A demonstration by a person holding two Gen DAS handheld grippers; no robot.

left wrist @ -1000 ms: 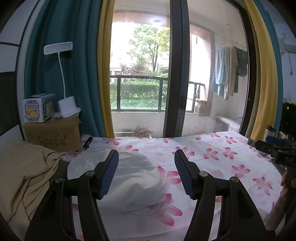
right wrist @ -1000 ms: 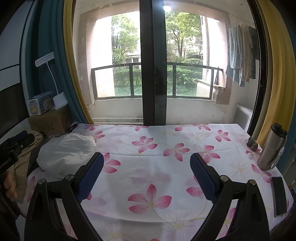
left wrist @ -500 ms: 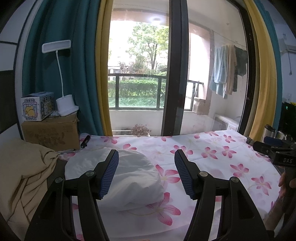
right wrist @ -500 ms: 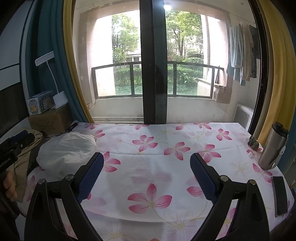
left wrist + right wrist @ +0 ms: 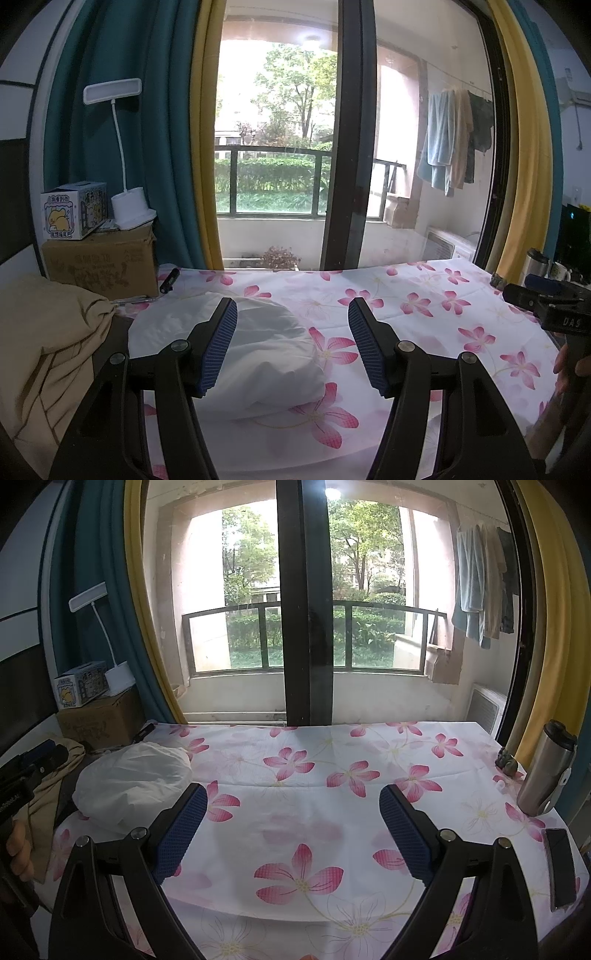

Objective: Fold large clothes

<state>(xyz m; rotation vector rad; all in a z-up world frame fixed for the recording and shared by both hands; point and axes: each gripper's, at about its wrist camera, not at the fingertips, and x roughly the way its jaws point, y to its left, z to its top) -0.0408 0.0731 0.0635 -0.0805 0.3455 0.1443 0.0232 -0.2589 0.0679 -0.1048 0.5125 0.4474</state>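
White garment (image 5: 255, 354) is lying bunched at lower left of the bench (image 5: 332, 812); both the left gripper (image 5: 291, 341) and right gripper (image 5: 291, 830) are being held spread, empty. The tumbler (image 5: 546, 771) is risking being knocked.

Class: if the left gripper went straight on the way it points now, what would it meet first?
Most likely the white bundle on the flowered cloth. The left gripper is open and tilts slightly down; the bundle lies low between its fingers, more under the left one. Depth is unclear, so it might meet the cloth beside it.
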